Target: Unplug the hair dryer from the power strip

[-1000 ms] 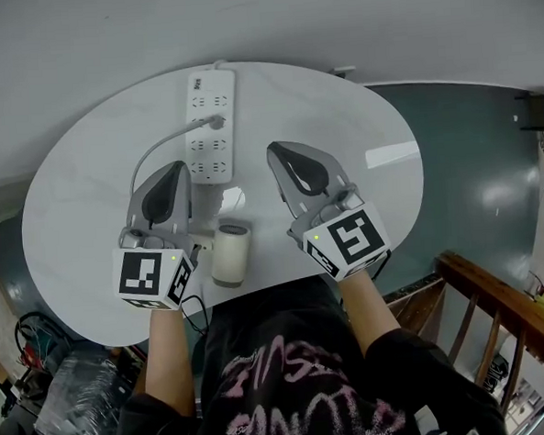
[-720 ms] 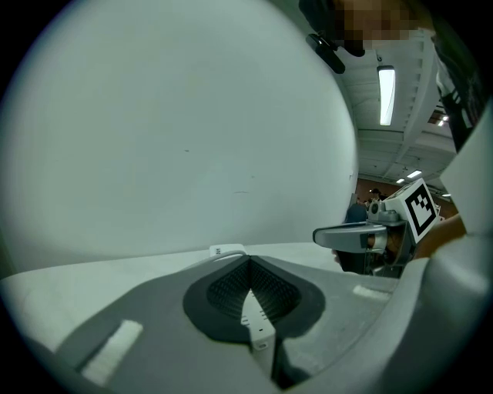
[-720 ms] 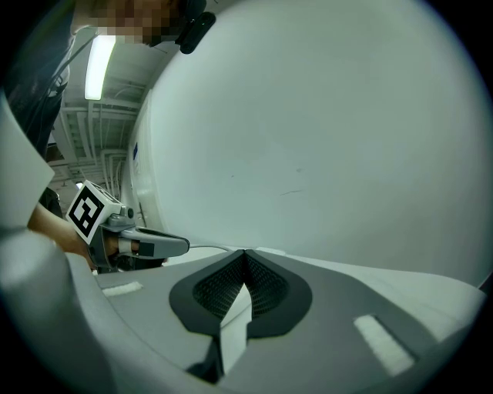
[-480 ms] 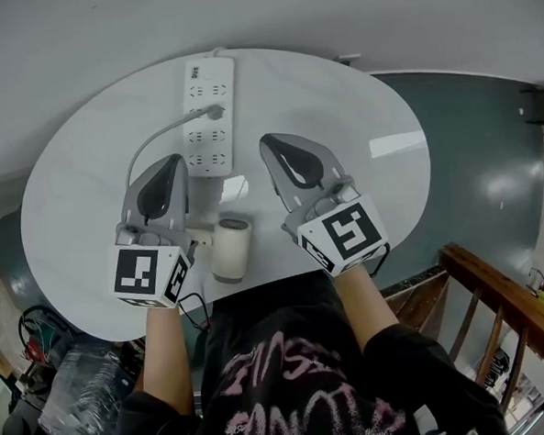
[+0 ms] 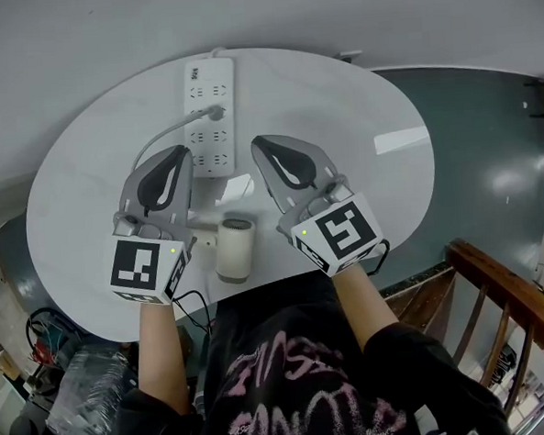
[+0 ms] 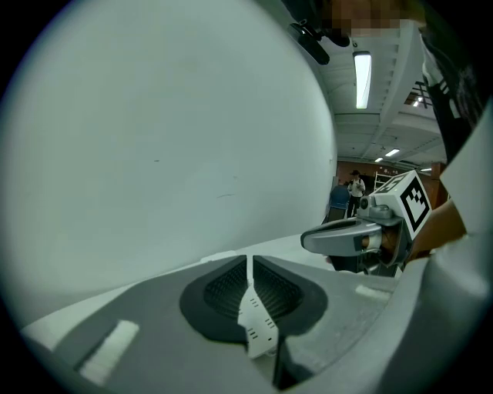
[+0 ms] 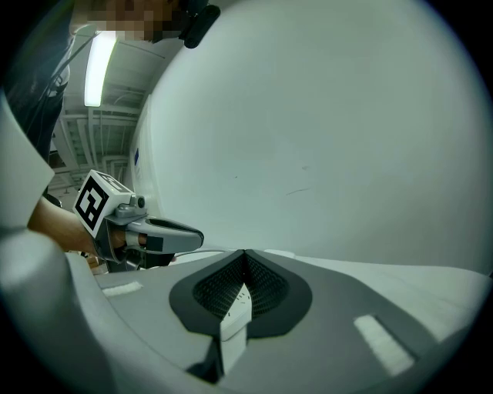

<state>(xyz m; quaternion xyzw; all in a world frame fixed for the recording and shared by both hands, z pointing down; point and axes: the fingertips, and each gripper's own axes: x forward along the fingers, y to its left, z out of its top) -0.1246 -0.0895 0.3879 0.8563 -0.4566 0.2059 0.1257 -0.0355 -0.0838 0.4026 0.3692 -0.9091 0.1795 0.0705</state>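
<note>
A white power strip (image 5: pixel 211 115) lies at the far middle of the white oval table (image 5: pixel 359 133). A grey plug (image 5: pixel 215 112) sits in one of its sockets, and its grey cord (image 5: pixel 152 141) curves left and back toward me. The cream hair dryer (image 5: pixel 234 249) lies near the front edge between my hands. My left gripper (image 5: pixel 182 151) is shut and empty, its tips just left of the strip's near end. Shut and empty too, my right gripper (image 5: pixel 257 143) points just right of that end. The strip (image 6: pixel 258 327) shows below the left jaws in the left gripper view, and the strip (image 7: pixel 233 315) below the right jaws in the right gripper view.
A pale wall stands right behind the table's far edge. The table's right half is bare white surface. A dark floor and a wooden railing (image 5: pixel 497 290) lie to the right. Bags and cables (image 5: pixel 62 390) sit on the floor at lower left.
Both grippers have edged slightly forward toward the strip's near end, the right one drifting a little left. Both jaws stay shut. The plug stays in the strip.
</note>
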